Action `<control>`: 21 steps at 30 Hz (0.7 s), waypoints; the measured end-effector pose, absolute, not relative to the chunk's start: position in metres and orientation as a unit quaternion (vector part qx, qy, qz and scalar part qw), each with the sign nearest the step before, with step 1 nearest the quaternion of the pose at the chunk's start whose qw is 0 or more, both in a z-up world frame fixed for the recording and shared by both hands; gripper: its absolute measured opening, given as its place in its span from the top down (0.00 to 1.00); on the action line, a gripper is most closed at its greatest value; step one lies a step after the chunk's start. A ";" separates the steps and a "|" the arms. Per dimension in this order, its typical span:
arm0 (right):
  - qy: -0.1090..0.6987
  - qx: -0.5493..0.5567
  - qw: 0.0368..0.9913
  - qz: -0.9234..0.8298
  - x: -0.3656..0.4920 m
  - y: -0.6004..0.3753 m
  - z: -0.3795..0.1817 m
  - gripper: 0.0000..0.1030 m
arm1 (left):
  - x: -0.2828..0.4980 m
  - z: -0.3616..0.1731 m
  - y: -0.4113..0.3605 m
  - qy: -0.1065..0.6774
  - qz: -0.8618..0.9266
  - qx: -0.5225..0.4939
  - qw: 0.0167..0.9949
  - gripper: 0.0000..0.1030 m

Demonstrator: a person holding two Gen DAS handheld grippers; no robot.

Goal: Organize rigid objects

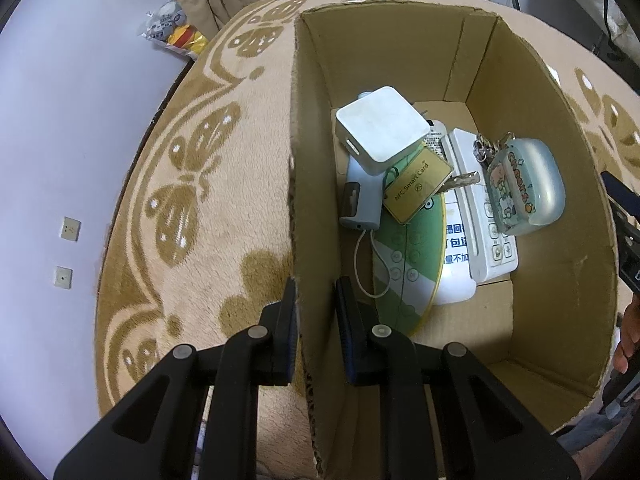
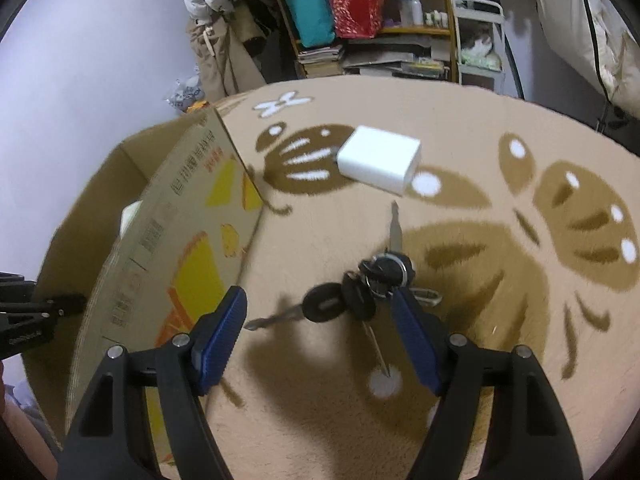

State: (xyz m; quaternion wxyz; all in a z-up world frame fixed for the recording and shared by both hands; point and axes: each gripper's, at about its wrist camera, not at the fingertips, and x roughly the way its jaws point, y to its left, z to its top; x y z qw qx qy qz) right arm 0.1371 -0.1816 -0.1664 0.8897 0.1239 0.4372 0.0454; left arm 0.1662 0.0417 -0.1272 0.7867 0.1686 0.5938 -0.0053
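On the rug [image 2: 460, 360], bare pile surrounds the key bunch [image 2: 360, 292] lying between the right gripper's [image 2: 320, 336] spread fingers; the left gripper [image 1: 316, 332] clamps the box wall [image 1: 310, 240].

Matt corrugated cardboard box [image 1: 400, 64], plush carpet [image 2: 480, 320] (short pile), metal keys [image 2: 360, 296], glossy plastic charger [image 2: 380, 164]

black gripper [image 2: 318, 332], blue ribbed pads [image 2: 222, 332], silver screws

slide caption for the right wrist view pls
Open right gripper over a bunch of keys on the rug, white charger beyond, cardboard box alongside.
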 end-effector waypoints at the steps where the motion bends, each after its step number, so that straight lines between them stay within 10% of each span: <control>1: 0.439 0.127 0.888 0.045 0.138 -0.182 -0.170 0.23 | 0.166 -0.128 0.041 0.593 -0.004 0.174 0.786 0.83; 21: 0.421 0.258 0.867 0.069 0.154 -0.215 -0.205 0.25 | 0.170 -0.135 0.032 0.594 0.003 0.194 0.781 0.83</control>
